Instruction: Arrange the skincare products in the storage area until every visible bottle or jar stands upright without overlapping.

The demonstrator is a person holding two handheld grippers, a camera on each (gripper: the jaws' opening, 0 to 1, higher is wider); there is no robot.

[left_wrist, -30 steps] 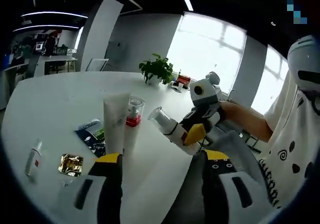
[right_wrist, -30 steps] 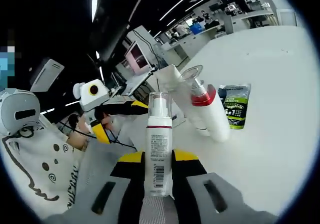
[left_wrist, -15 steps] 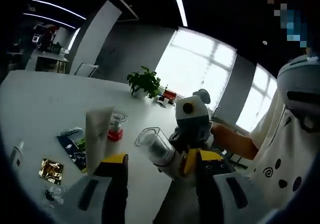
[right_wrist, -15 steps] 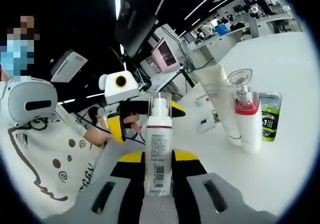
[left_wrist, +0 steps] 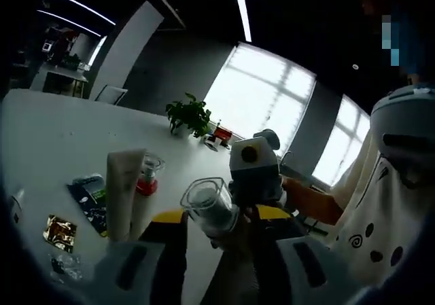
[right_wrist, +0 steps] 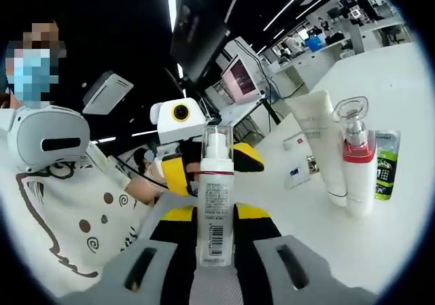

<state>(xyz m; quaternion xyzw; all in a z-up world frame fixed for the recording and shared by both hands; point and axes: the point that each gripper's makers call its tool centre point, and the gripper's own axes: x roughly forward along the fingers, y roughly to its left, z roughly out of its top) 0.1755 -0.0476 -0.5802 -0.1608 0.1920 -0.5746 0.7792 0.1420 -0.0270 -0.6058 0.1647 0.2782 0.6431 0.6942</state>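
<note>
Left gripper view: left tool (left_wrist: pixel 216 234) at lower centre, jaws released either side of a clear-capped pump bottle (left_wrist: pixel 209 206) carried by the right tool (left_wrist: pixel 255 176); a mistimed closing could knock it loose. White worktop (left_wrist: pixel 47 125) spreads left, with an upright tube (left_wrist: pixel 122 193) and a red-collared bottle (left_wrist: pixel 145 177). Right gripper view: right tool (right_wrist: pixel 215 240) clenched on the pump bottle (right_wrist: pixel 216 196) at centre; open worktop (right_wrist: pixel 380 81) lies right, its edge at lower centre.

I can't read the pump bottle (right_wrist: pixel 216 206) label; its base is hidden between my fingers (right_wrist: pixel 178 230).
</note>
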